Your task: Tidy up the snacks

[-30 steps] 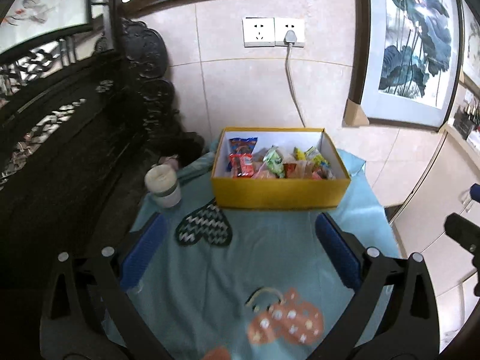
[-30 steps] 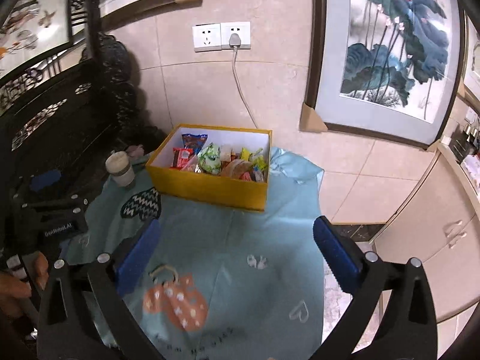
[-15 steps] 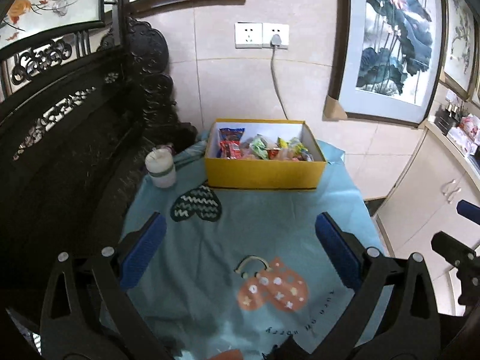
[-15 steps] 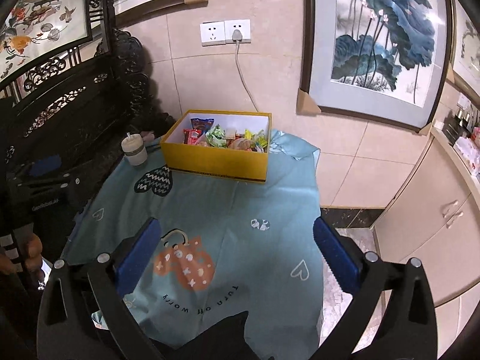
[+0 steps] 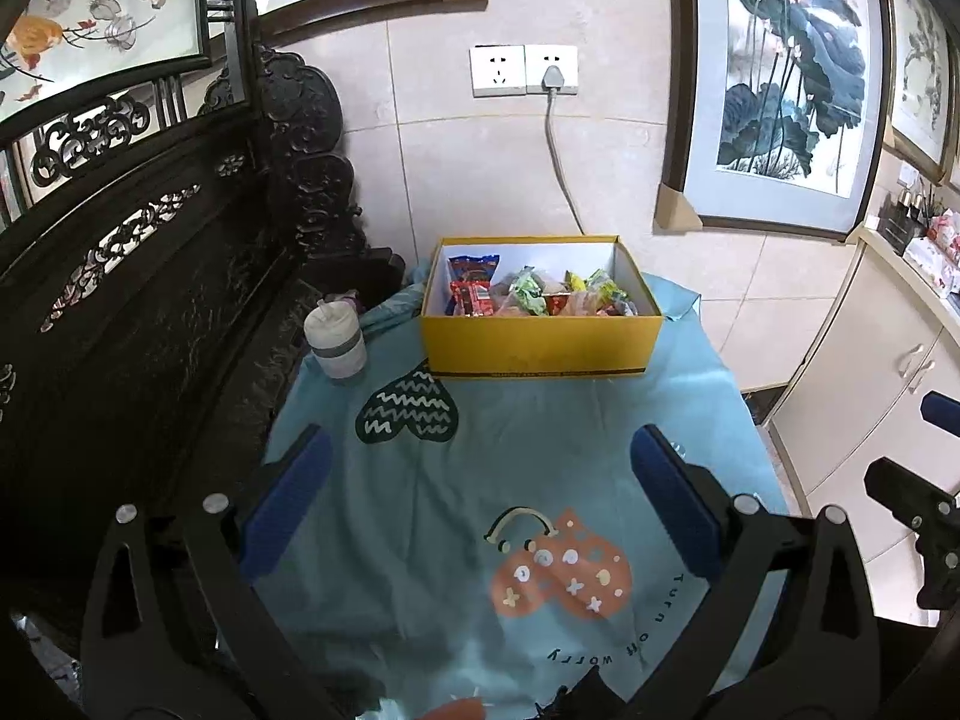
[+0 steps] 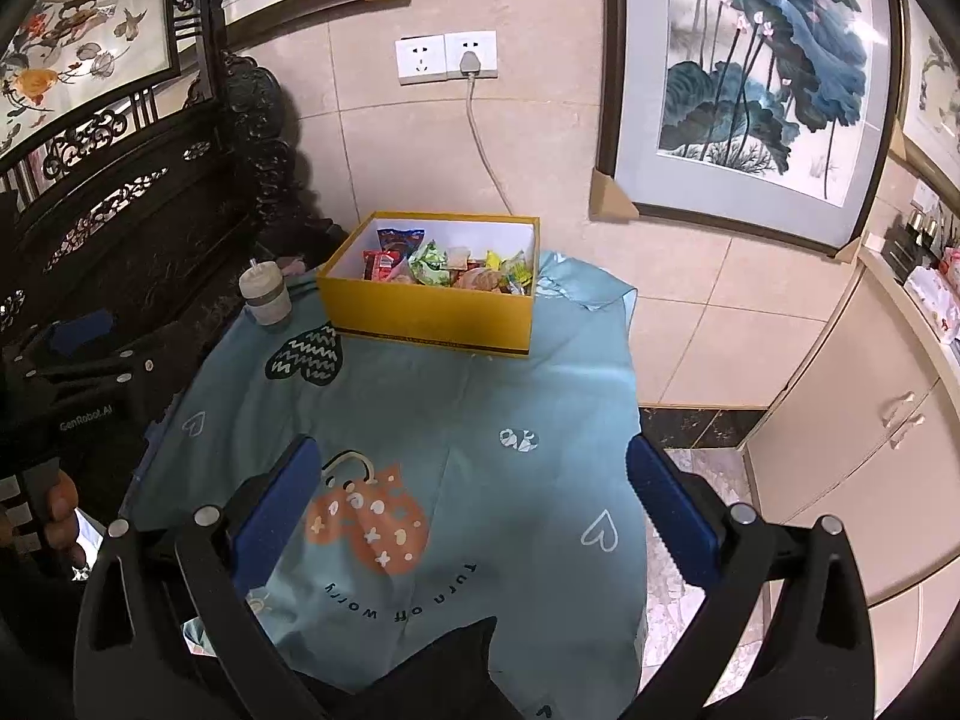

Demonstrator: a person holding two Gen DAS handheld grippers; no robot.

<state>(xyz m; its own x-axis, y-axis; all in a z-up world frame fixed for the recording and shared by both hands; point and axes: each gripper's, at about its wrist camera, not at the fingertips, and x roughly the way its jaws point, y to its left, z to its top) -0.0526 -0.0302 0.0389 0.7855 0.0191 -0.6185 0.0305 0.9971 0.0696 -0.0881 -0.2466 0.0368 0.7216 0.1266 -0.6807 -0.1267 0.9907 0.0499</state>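
Many crinkly snack packets [image 5: 534,295] in rectangular yellow box [image 5: 543,343].

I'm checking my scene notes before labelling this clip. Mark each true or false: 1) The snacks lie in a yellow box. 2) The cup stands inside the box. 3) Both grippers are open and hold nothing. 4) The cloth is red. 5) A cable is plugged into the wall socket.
1) True: the snacks lie in the yellow box.
2) False: the cup stands on the cloth, left of the box.
3) True: left gripper and right gripper are open and hold nothing.
4) False: the cloth is light blue.
5) True: the cable hangs from the wall socket.
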